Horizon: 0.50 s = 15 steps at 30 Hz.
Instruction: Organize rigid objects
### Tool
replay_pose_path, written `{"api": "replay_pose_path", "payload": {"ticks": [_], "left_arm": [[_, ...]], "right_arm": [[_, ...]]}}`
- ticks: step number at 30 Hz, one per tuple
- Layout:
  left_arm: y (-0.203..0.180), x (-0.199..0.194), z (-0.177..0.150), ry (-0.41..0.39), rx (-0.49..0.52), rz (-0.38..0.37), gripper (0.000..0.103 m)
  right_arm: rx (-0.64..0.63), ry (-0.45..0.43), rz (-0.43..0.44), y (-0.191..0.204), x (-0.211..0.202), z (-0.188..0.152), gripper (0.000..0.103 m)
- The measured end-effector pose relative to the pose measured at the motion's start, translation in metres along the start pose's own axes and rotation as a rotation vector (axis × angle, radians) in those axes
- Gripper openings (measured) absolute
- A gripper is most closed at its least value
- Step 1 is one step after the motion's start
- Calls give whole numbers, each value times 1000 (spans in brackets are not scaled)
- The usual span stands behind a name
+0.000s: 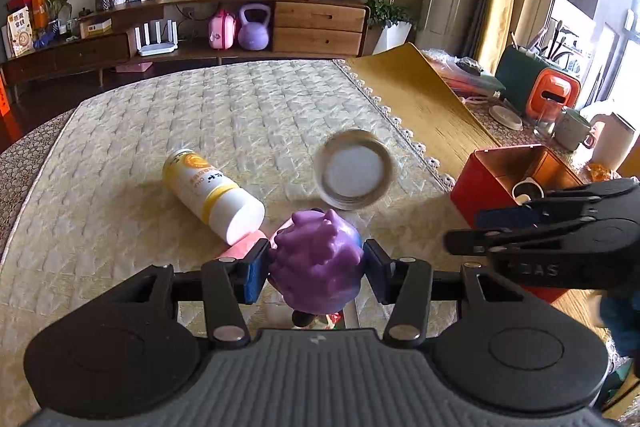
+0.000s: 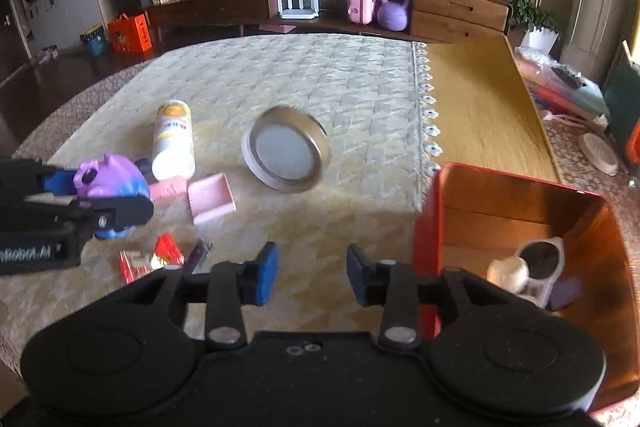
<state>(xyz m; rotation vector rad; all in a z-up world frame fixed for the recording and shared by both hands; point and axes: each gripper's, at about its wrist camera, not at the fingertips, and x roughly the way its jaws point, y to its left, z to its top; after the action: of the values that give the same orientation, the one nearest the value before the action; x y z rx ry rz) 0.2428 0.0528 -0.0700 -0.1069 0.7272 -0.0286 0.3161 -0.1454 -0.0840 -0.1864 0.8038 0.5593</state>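
Left claw (image 1: 316, 269): pinching a purple toy (image 1: 318, 261) between its blue pads, held above the desk (image 1: 120, 131) at its near edge. In the right wrist view the toy (image 2: 110, 183) sits at far left in that claw (image 2: 76, 195).

Right claw (image 2: 312, 273): spread, nothing between its fingers, just left of the red box (image 2: 428, 227).

Red box: open-topped, at the right edge of the quilted cloth; sunglasses (image 2: 540, 267) and a pale round item lie inside.

On the cloth: a white bottle (image 1: 212, 189) lying on its side at left; a round tin lid (image 1: 354, 169) mid-desk; a pink tray (image 2: 210, 197) near the bottle; red packets (image 2: 152, 259) nearest.
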Motion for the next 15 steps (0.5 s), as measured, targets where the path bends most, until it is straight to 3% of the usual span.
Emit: {"api": "replay_pose_path", "payload": {"ticks": [2,10,15], "left_arm": [[3,1,1,-5,-4,-4,50],[18,6,7,-8,-36,-27,50],[23,12,8,-7,-72,-55,50]], "right_arm": [[14,-12,21,2,11,5,78],[-29,-16,22,16,46,21,77],[4,-49,7,7,62,46,83]]}}
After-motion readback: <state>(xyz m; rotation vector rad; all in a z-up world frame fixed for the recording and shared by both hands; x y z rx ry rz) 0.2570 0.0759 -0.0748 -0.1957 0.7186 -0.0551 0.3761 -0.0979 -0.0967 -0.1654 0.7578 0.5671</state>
